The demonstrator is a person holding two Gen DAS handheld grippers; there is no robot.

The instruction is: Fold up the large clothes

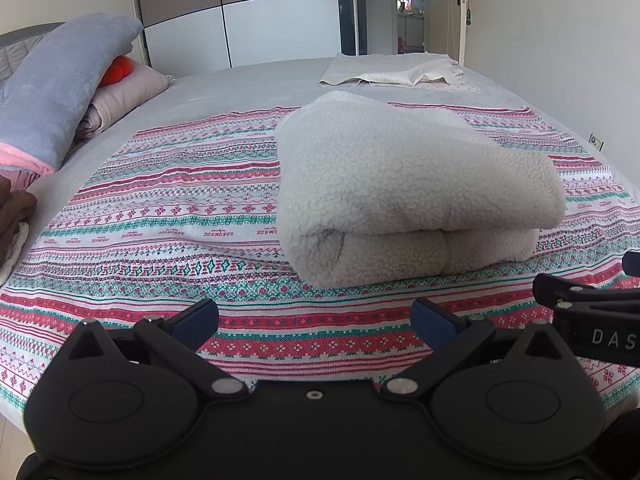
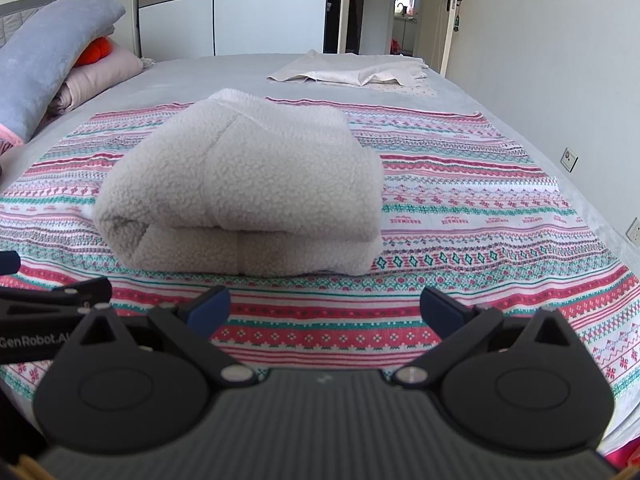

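Observation:
A cream fleece garment (image 1: 400, 184) lies folded into a thick bundle on the patterned red, green and white cloth (image 1: 168, 208) spread over the bed. It also shows in the right wrist view (image 2: 248, 184). My left gripper (image 1: 316, 316) is open and empty, just in front of the bundle, apart from it. My right gripper (image 2: 324, 308) is open and empty, also in front of the bundle. Each gripper shows at the edge of the other's view: the right one (image 1: 592, 312) and the left one (image 2: 48, 300).
A blue-grey blanket (image 1: 64, 88) and pink bedding (image 1: 128, 88) with an orange item are piled at the left. A folded white cloth (image 1: 400, 72) lies at the far end of the grey bed. A brown item (image 1: 14, 208) lies at the left edge. Wardrobe and door stand behind.

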